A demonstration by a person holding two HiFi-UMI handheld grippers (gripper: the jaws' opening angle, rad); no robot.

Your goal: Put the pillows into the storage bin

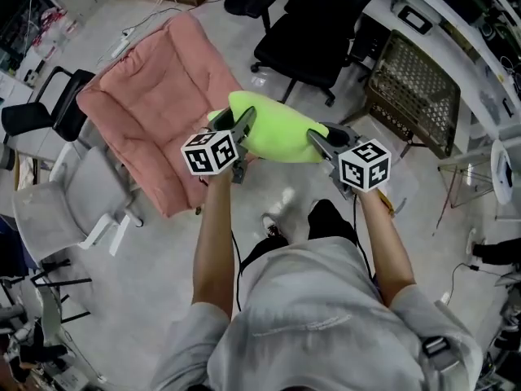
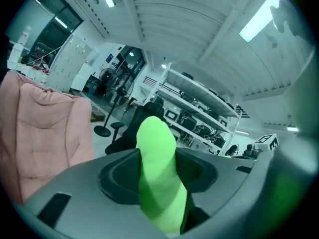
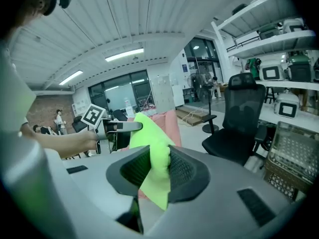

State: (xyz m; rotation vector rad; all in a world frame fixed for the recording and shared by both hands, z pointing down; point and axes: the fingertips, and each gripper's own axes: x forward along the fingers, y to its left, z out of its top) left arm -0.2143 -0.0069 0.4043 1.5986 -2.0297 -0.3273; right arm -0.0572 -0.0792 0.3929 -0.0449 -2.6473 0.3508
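A lime-green pillow hangs in the air in front of me, held at both ends. My left gripper is shut on its left end; in the left gripper view the green cloth is pinched between the jaws. On the right end my right gripper is shut too, with a fold of the pillow squeezed between the ribbed pads. The storage bin, a brown mesh basket, stands on the floor to the right and beyond the pillow; it also shows low at the right as the bin.
A pink padded lounge chair stands at the left, behind the pillow. A black office chair is at the back, a grey chair at the near left. White desks and shelves run along the right.
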